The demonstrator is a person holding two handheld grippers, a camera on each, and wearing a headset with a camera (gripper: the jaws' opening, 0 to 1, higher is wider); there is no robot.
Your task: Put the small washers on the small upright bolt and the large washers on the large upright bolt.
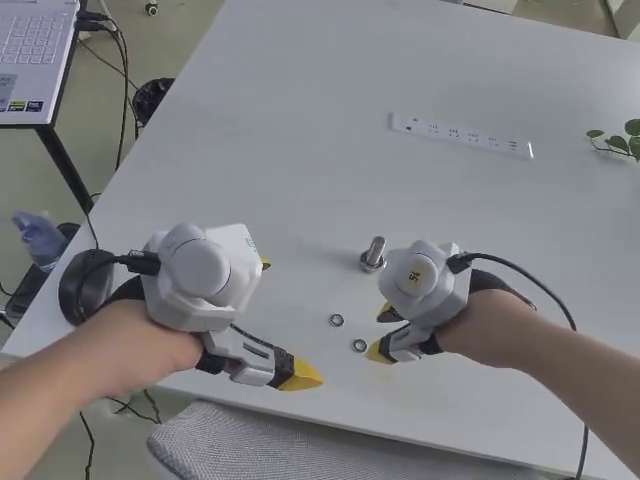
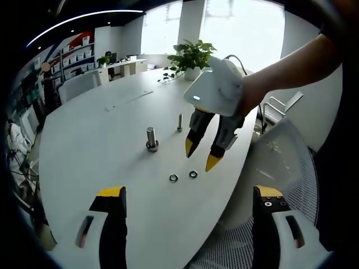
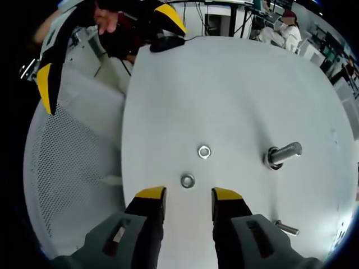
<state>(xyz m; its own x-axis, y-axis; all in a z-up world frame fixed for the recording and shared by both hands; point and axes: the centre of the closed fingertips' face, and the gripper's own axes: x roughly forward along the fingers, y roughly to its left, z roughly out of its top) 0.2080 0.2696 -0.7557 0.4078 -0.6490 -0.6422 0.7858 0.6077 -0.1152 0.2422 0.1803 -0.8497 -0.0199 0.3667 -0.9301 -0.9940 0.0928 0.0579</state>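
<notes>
While looking down from the head view, finds the right gripper point(image 1: 379, 333) low over the near edge of the white table point(image 1: 300, 120), jaws part-open and empty, tips just beside the nearer washer point(image 1: 359, 346), probably lined up to pinch it. Places the farther washer point(image 1: 337, 320) a little further along the near edge, both flat and apart from each other. Puts the large bolt point(image 1: 374, 253) upright, wide base down, farther in from that edge. Finds the left gripper point(image 1: 286, 320) off to the side near the same edge, likely to leave the other room to work. Turning to the left gripper view, shows its own jaws spread wide with nothing between them, and adds to the head view's account the small bolt point(image 2: 179, 122), upright beyond the large one. Turning to the right gripper view, sets the nearer washer just ahead of the gap between the jaws, not yet touched. Cannot settle from any view whether these washers are small or large.
</notes>
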